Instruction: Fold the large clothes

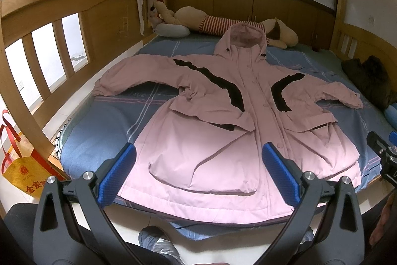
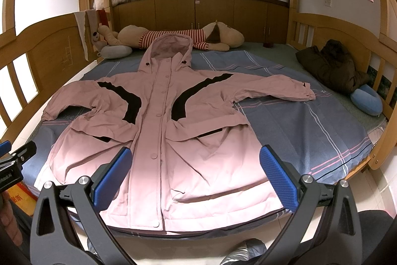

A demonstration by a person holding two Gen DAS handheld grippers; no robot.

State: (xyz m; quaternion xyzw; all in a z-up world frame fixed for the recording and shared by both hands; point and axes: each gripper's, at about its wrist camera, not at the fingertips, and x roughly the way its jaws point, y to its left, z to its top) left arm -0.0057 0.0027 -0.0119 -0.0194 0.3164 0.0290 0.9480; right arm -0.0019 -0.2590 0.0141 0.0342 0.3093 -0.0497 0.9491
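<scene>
Pink coat [image 1: 223, 121] lies flat, front up on the bed [image 2: 310, 131], both your grippers, left [image 1: 198, 173] & right [image 2: 196, 175], wide open w/ nothing held, so prob. pinch a sleeve cuff first, fold inward

Bare blue sheet [image 2: 292, 126] right of right gripper [image 2: 196, 165], passable. Dark bundle [image 2: 332, 63], blue pillow [image 2: 367, 99] far right. Plush toy [image 2: 178, 37] far ahead.
</scene>
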